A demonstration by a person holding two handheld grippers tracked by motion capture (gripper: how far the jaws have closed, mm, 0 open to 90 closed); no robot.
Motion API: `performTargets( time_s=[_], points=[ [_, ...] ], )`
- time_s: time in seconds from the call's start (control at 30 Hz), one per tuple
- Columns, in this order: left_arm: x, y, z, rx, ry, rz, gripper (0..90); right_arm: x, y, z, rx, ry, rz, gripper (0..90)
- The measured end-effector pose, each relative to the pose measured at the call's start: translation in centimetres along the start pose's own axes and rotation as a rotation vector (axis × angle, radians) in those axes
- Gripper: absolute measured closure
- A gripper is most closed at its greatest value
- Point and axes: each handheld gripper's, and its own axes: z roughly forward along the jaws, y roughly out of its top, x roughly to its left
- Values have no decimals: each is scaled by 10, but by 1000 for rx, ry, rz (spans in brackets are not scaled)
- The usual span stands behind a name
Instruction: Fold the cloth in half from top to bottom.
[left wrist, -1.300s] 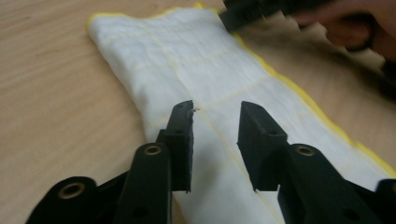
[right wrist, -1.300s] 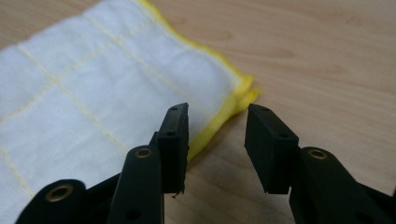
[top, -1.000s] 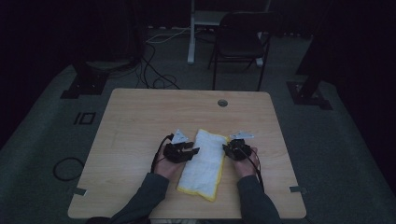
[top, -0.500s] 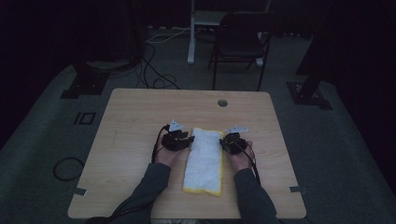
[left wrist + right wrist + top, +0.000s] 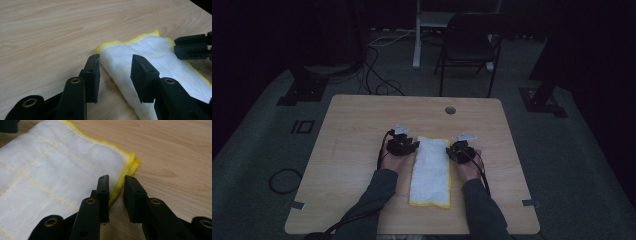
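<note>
Folded cloth (image 5: 430, 171), white with a yellow hem, lies as a long strip at the middle of the wooden table (image 5: 347, 125), running away from the person seated at the near edge. At its far left corner sits the left gripper (image 5: 402, 145), its jaws spread wide and empty, astride the folded left edge. At the far right corner sits the right gripper (image 5: 459, 149), its jaws drawn narrow but not shut, with the yellow hem in the gap between them; whether either pad is touching the hem cannot be told.

The cloth looks light, soft and limp, likely to sag and unfold if lifted by one point, so the stitched hem at the two far corners seems the firmest place to pinch, both layers together.

From above, the whole strip and both forearms can be taken in, but the jaws are too small to read. The left gripper view shows the rounded fold of the cloth (image 5: 155, 60) between its jaws (image 5: 115, 75) and the other gripper's jaws (image 5: 192, 47) beyond. The right gripper view shows the doubled yellow edge and a grid of yellow stitching on the cloth (image 5: 50, 175) ahead of its jaws (image 5: 116, 192).
</note>
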Motion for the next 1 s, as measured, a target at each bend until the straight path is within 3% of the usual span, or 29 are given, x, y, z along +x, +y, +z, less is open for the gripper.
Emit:
performTargets(
  time_s=[0.37, 0.5, 0.7, 1.0],
  points=[
    [4, 3, 20, 47, 32, -42, 586, -2, 7, 6, 5, -4, -12, 738],
    [7, 2, 24, 54, 41, -49, 571, -2, 9, 5, -4, -13, -15, 691],
    [9, 2, 26, 51, 46, -67, 558, -5, 22, 4, -36, 17, 12, 588],
    [9, 4, 28, 56, 55, -60, 563, -11, 28, 24, 14, 11, 66, 529]
  ],
)
